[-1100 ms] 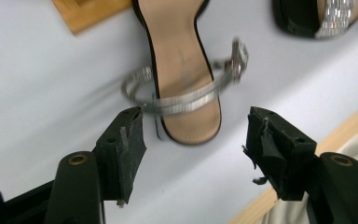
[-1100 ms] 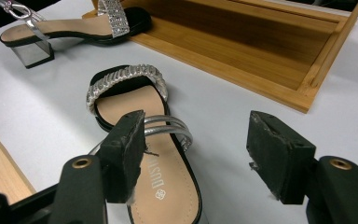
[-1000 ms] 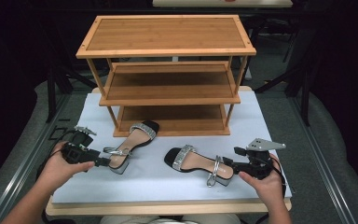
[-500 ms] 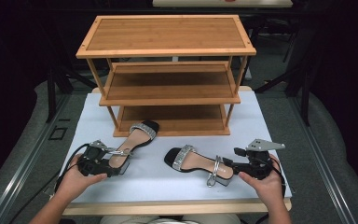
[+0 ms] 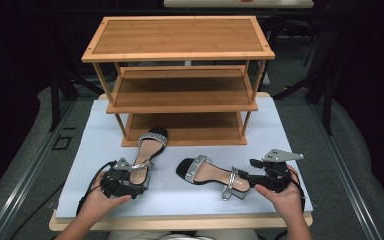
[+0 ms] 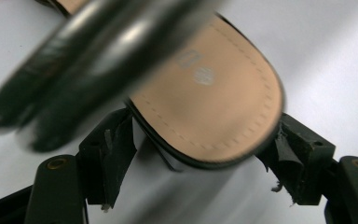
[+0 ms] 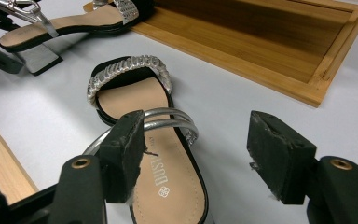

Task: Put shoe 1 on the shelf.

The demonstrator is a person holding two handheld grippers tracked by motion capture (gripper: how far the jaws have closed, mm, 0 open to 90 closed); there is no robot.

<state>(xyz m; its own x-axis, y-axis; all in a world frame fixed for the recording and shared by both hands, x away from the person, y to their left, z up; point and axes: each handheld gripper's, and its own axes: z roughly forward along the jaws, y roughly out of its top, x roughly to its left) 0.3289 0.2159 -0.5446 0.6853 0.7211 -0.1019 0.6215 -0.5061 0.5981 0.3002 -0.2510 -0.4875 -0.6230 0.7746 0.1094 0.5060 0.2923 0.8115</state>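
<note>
High view: two sandals are laid on the white worktop (image 5: 290, 130) in front of a three-tier wooden shoe rack (image 5: 180, 75). The left sandal (image 5: 147, 155) lies with its toe just at the rack's bottom shelf and its heel toward the person; the left tool (image 5: 125, 181) is set at that heel. The right sandal (image 5: 212, 175) lies across the worktop, toe to the left, heel block toward the right tool (image 5: 252, 177).

Left gripper view: the left sandal's heel end (image 6: 214, 107) is seen between the jaws, which stand wide on either side of it; whether the pads are touching the sole edge cannot be told. The blurred dark strap (image 6: 88, 60) crosses above.

Right gripper view: the right tool (image 7: 200, 154) is held wide open, and the right sandal's insole (image 7: 163, 172) and silver ankle strap (image 7: 168, 119) sit by its left-hand jaw, not centred in the gap. Nothing is gripped.

Step judged: grasp approach on both shoes, likely for placing them on the rack. The left grasp looks nearly ready, so closing on the heel is called for next. The right tool needs to be shifted so the heel is centred between the jaws before closing. Straps should be kept clear of the pads, or a slip is risked on lift.
</note>
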